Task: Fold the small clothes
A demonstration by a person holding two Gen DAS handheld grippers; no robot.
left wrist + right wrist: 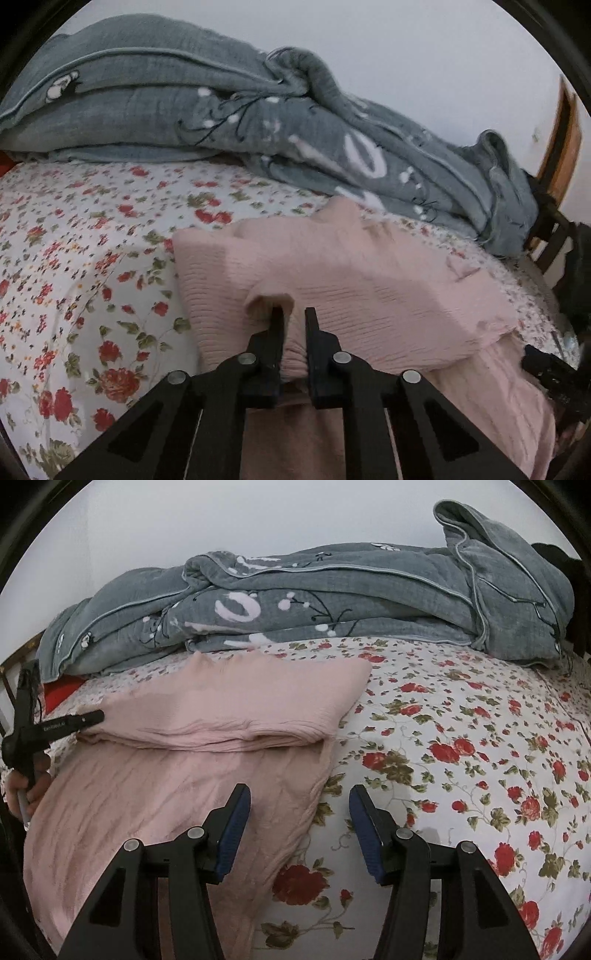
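Note:
A pink ribbed knit garment [351, 280] lies on the flowered bed sheet [74, 258], its far part folded back over the near part. My left gripper [293, 314] is shut on a bunched fold of this pink garment at the edge of the folded layer. In the right wrist view the garment [207, 716] lies at the left, with the left gripper [88, 718] at its left edge. My right gripper [299, 794] is open and empty, hovering over the garment's right edge and the sheet.
A rumpled grey quilt [258, 122] with white patterns is piled along the back of the bed, also in the right wrist view [314, 602]. A wooden bed frame [561, 147] shows at the right. A red cloth [62, 694] peeks out under the quilt.

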